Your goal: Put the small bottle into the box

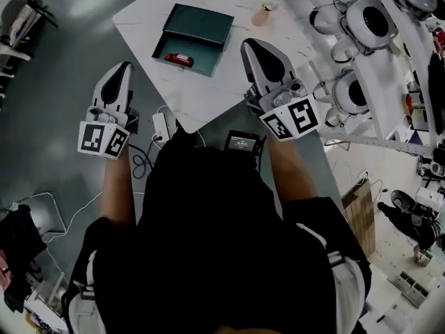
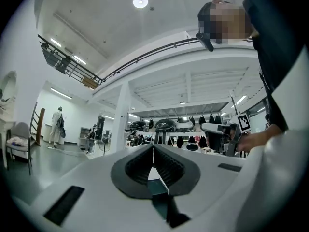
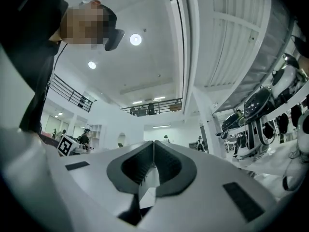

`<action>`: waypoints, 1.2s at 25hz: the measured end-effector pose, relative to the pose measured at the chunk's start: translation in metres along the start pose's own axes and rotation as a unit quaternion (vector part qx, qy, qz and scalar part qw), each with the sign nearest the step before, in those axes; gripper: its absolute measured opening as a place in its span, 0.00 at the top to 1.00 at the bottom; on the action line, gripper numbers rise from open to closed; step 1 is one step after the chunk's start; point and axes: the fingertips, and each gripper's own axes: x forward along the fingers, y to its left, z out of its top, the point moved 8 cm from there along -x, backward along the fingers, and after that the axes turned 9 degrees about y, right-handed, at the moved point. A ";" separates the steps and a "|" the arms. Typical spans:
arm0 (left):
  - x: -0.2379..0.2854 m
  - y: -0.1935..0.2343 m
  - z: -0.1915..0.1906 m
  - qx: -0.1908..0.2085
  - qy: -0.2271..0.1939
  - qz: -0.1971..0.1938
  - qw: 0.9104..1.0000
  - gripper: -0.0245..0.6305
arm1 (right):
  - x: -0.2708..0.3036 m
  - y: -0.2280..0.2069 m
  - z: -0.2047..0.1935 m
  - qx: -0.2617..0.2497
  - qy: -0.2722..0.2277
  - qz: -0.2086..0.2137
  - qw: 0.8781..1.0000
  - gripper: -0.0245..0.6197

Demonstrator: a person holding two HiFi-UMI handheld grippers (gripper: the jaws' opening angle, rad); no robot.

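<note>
The box [image 1: 199, 24] is sitting open on the white table [image 1: 208, 103], near the table's left edge. It is dark teal and rectangular, and its lid is hanging open from the far side of the tray. The bottle [image 1: 179, 59] is lying on its side inside the tray, toward the left end. It is small and red.

The box [image 1: 201, 50] is placed on the table [image 1: 208, 99], toward its far left. The bottle [image 1: 179, 59] is contained in the box. A cup [image 1: 263, 14] is located on the table, behind and right of the box. The left gripper [image 1: 126, 66] is held left of the table, and the right gripper [image 1: 249, 44] over its right edge.
</note>
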 end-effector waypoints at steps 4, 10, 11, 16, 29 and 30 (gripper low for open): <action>-0.030 -0.040 -0.005 -0.009 0.002 0.011 1.000 0.93 | -0.050 0.007 -0.011 0.008 -0.001 -0.035 0.999 0.91; -0.069 -0.082 -0.011 -0.021 0.009 0.031 0.999 0.93 | -0.096 0.021 -0.037 0.009 0.025 -0.098 0.995 0.91; -0.075 -0.086 -0.013 -0.024 0.010 0.034 0.999 0.93 | -0.100 0.026 -0.042 0.010 0.030 -0.100 0.994 0.91; -0.094 -0.100 -0.025 -0.016 0.027 0.052 0.998 0.93 | -0.110 0.054 -0.063 0.005 0.056 -0.098 0.994 0.91; -0.201 -0.106 -0.050 -0.020 0.021 0.074 0.997 0.93 | -0.149 0.155 -0.075 -0.023 0.128 -0.147 0.981 0.91; -0.211 -0.109 -0.052 -0.024 0.022 0.072 0.997 0.93 | -0.154 0.164 -0.073 -0.022 0.128 -0.150 0.980 0.91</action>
